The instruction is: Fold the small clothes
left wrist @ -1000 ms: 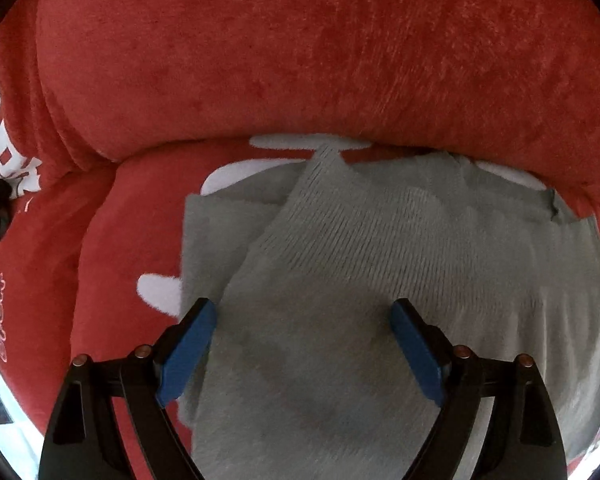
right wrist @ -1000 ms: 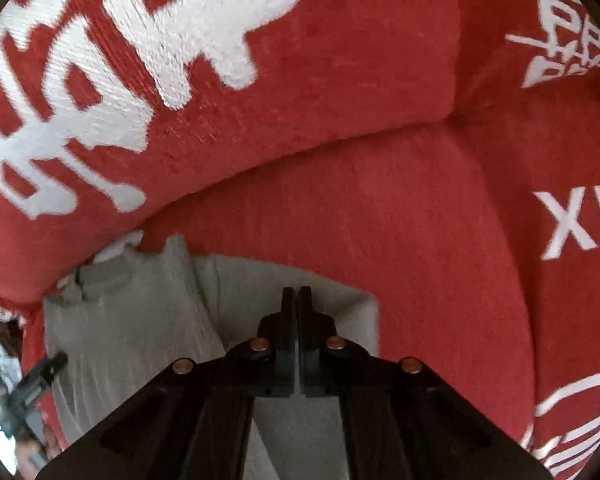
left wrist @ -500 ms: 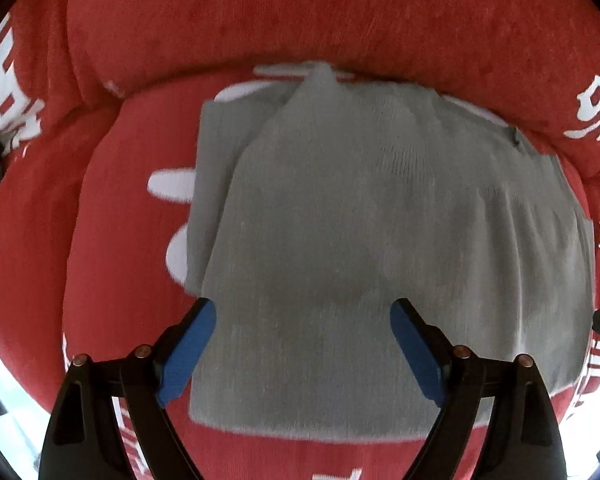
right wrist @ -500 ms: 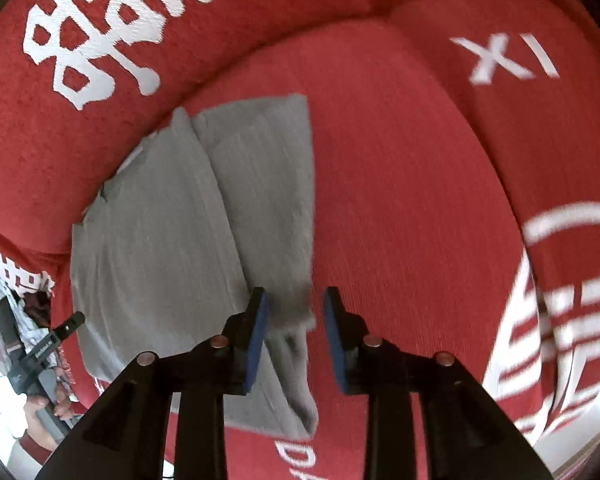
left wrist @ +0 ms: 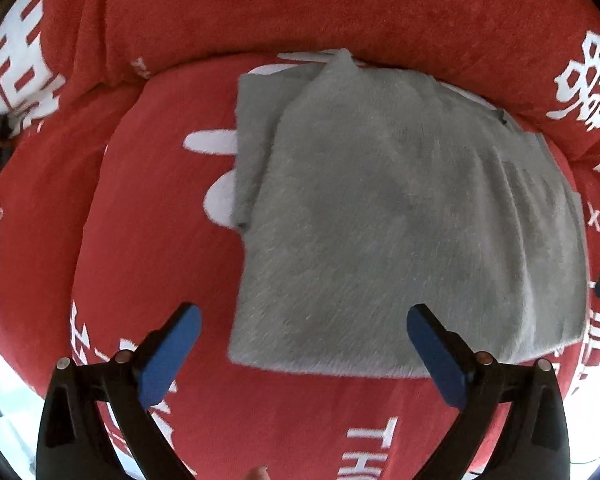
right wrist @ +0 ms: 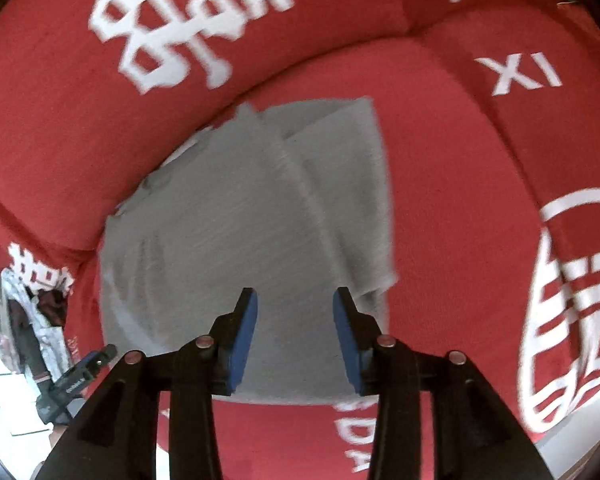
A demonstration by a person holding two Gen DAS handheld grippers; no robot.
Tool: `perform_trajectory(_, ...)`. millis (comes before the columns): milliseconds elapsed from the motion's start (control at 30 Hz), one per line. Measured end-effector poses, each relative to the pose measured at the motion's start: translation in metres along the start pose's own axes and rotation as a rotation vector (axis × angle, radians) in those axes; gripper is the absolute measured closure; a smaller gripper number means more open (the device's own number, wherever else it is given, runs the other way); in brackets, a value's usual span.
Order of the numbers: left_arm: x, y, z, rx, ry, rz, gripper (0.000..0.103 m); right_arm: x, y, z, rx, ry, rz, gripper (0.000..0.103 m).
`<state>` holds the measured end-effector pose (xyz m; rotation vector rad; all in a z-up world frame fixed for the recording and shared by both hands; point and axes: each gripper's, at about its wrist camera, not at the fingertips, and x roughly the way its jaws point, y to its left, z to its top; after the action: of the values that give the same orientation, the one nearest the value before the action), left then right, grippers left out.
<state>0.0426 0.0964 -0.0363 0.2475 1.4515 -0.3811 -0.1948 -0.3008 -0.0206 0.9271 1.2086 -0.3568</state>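
Grey garment (left wrist: 412, 216) lies folded on the red cushion (left wrist: 148, 208), its far edge close to the backrest (left wrist: 300, 8); one narrower folded layer shows along its left side in the left wrist view, along its right side in the right wrist view.

Left gripper (left wrist: 304, 330): fingers wide apart, holding nothing, above the garment's near edge, clear of the fabric.

Right gripper (right wrist: 296, 312): fingers parted to a moderate gap, holding nothing, over the garment's near portion; contact with the cloth cannot be told.

Writing: white "XI" (right wrist: 518, 74) on the cushion cover, legible. White "TH" (left wrist: 374, 446) at the near edge, cut off. Large white Chinese-style characters (right wrist: 196, 12) on the backrest, not legible. Other white print too blurred to read
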Motion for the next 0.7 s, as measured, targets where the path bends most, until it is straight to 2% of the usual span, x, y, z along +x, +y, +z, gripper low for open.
perform_trajectory(33, -0.001, 0.010, -0.001, -0.012, 0.010, -0.030, 0.000, 0.006, 0.010, -0.005, -0.005, 0.004, 0.008, 0.060)
perform_trajectory(167, 0.002, 0.041, -0.007, -0.037, 0.044, -0.073, 0.000, 0.023, 0.042, -0.035, -0.006, 0.043, 0.063, 0.060)
perform_trajectory(233, 0.004, 0.055, -0.009, -0.030, 0.066, -0.109, 0.013, 0.036, 0.056, -0.054, 0.021, 0.081, 0.092, 0.060)
perform_trajectory(267, 0.005, 0.060, -0.009, -0.024, 0.077, -0.135, 0.014, 0.043, 0.063, -0.063, 0.042, 0.097, 0.109, 0.060)
perform_trajectory(433, -0.002, 0.067, -0.004, 0.059, 0.060, -0.339, 0.014, 0.086, 0.097, -0.106, 0.148, 0.185, 0.222, 0.058)
perform_trajectory(533, 0.007, 0.057, 0.004, 0.118, 0.075, -0.425, 0.015, 0.113, 0.110, -0.120, 0.210, 0.214, 0.267, 0.058)
perform_trajectory(567, 0.011, 0.054, 0.007, 0.129, 0.085, -0.440, 0.018, 0.119, 0.111, -0.124, 0.235, 0.215, 0.275, 0.058)
perform_trajectory(600, 0.019, 0.051, 0.008, 0.141, 0.108, -0.457, 0.027, 0.126, 0.112, -0.127, 0.264, 0.212, 0.289, 0.058)
perform_trajectory(667, 0.029, 0.047, 0.009, 0.149, 0.143, -0.472, 0.036, 0.137, 0.111, -0.132, 0.327, 0.197, 0.305, 0.058)
perform_trajectory(700, 0.033, 0.048, 0.009, 0.154, 0.149, -0.485, 0.044, 0.142, 0.111, -0.133, 0.357, 0.187, 0.321, 0.058)
